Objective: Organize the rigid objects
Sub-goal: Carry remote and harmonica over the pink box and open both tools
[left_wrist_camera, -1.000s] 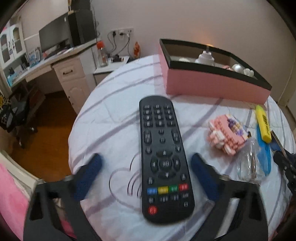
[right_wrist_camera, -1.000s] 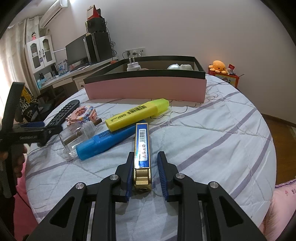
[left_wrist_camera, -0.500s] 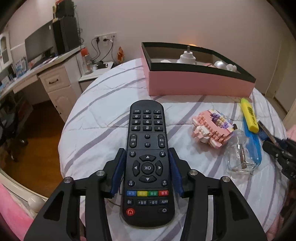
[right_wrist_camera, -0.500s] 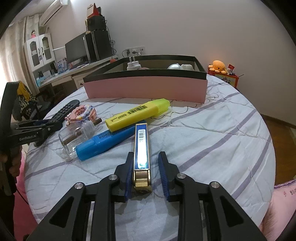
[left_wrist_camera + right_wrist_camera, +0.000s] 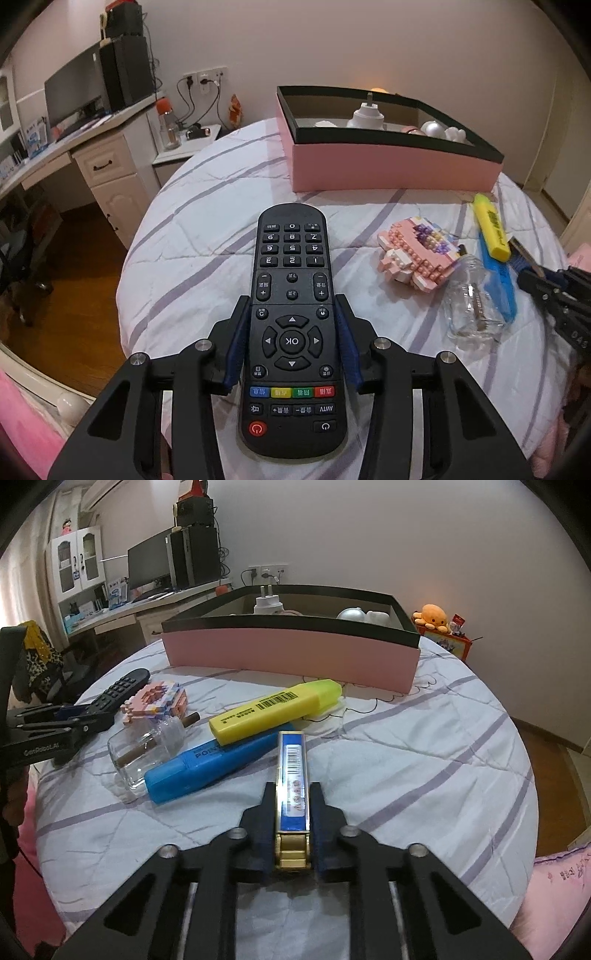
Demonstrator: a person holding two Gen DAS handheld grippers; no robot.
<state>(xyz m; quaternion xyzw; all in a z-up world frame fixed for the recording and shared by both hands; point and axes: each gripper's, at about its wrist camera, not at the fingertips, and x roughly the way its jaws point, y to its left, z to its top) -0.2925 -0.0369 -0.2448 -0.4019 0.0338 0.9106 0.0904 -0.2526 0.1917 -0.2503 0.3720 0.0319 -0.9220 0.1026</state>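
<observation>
1. Left gripper (image 5: 291, 341) has just been closing and its blue pads now press both long sides of the black remote (image 5: 291, 317) — which lies on the striped bedspread (image 5: 192, 236).
2. Right gripper (image 5: 291, 810) has just been closing too, clamped on a slim blue-and-gold lighter (image 5: 291, 775) lying on the same cover.
3. Just beside it: blue marker (image 5: 218, 766) with a yellow highlighter (image 5: 275, 710) resting on it, then a glass bottle (image 5: 142, 747) and a pink brick model (image 5: 155, 699).
4. Behind everything sits the pink box (image 5: 291, 653) — black rim, a few bits inside.
</observation>
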